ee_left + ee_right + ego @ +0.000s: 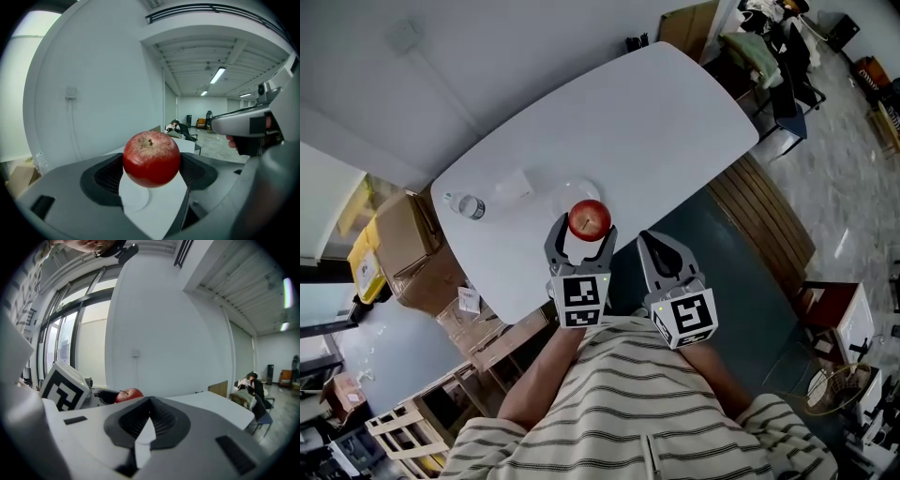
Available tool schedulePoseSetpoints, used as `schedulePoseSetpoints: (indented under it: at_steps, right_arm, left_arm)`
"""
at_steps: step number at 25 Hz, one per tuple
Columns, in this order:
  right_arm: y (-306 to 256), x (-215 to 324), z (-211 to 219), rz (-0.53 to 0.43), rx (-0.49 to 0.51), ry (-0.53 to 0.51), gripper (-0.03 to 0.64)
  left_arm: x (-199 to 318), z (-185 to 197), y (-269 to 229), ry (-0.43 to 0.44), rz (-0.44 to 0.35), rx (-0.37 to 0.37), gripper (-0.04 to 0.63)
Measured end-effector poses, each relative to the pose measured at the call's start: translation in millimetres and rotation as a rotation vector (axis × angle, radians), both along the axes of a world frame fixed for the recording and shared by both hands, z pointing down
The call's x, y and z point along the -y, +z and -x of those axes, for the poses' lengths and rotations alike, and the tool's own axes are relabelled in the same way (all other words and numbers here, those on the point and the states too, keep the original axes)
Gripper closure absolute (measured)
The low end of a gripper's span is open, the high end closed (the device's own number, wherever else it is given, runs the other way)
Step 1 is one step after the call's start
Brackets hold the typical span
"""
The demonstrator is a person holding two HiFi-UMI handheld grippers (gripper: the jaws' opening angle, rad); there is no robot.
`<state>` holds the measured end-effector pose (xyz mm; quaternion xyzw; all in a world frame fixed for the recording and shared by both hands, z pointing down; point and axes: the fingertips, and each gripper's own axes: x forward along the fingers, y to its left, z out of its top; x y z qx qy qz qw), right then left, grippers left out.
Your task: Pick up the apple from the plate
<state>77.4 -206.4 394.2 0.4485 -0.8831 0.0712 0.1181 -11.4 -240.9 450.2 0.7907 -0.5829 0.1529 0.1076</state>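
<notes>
White worktop (675, 122): left gripper (584, 227) clamps round red apple (589, 218), clear plate (572, 192) at 11 o'clock; right gripper (659, 246) closed, empty. Lift level, steady.

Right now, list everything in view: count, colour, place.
apple: one, red, clamped between the left tool's jaws
plate: one, clear, on the table by the apple
bottle: one, clear, lying near the table's left end
table: one, white, in front of the person
cardboard boxes: several, brown, on the floor left of the table
left tool: one, grey, shut on the apple
right tool: one, grey, jaws together and empty, beside the left tool
striped shirt: one, white with dark stripes, bottom of the head view
</notes>
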Motion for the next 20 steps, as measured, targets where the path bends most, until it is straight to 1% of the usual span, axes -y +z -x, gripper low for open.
schedulePoseSetpoints:
  at_steps: [6, 11, 20]
  right_arm:
    - [-5, -10, -5, -0.013, 0.009, -0.004, 0.606]
    - [-7, -19, -6, -0.024, 0.012, -0.019, 0.606]
    - [-13, -27, -12, -0.044, 0.025, -0.030, 0.606]
  left_arm:
    - [-19, -6, -21, -0.011, -0.025, -0.016, 0.211]
    - [-32, -11, -41, -0.019, -0.066, -0.035, 0.211]
    - [-46, -14, -69, -0.041, -0.129, -0.038, 0.211]
